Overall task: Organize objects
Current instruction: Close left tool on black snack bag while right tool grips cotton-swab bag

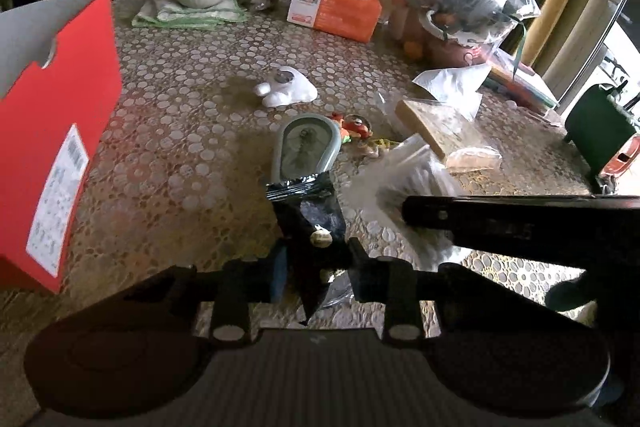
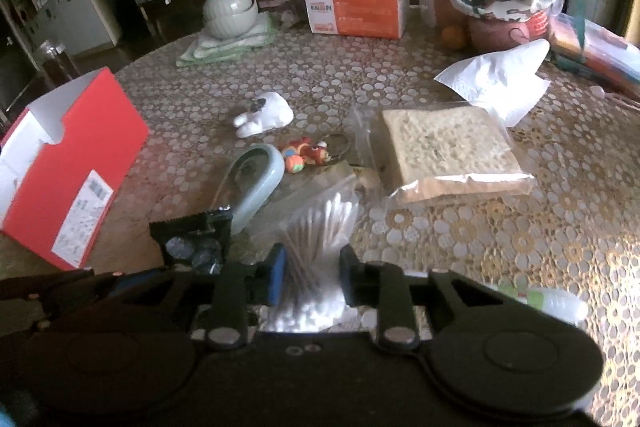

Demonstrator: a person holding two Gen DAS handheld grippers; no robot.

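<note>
Swabs in their limp, slippery bag [image 2: 316,227] sit loosely between our half-open right gripper [image 2: 312,277], best pinched mid-bundle, while our left gripper [image 1: 316,267] clamps a black packet [image 1: 308,215].

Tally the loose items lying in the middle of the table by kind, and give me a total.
White figurine: 1
Green clock: 1
Toy keychain: 1
Bagged bread slice: 1
Bag of cotton swabs: 1
White tissue: 1
Total: 6

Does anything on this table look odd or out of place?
Yes. A bagged bread slice lies among a keychain, cotton swabs and a crumpled tissue. The red box sits open and tilted.
</note>
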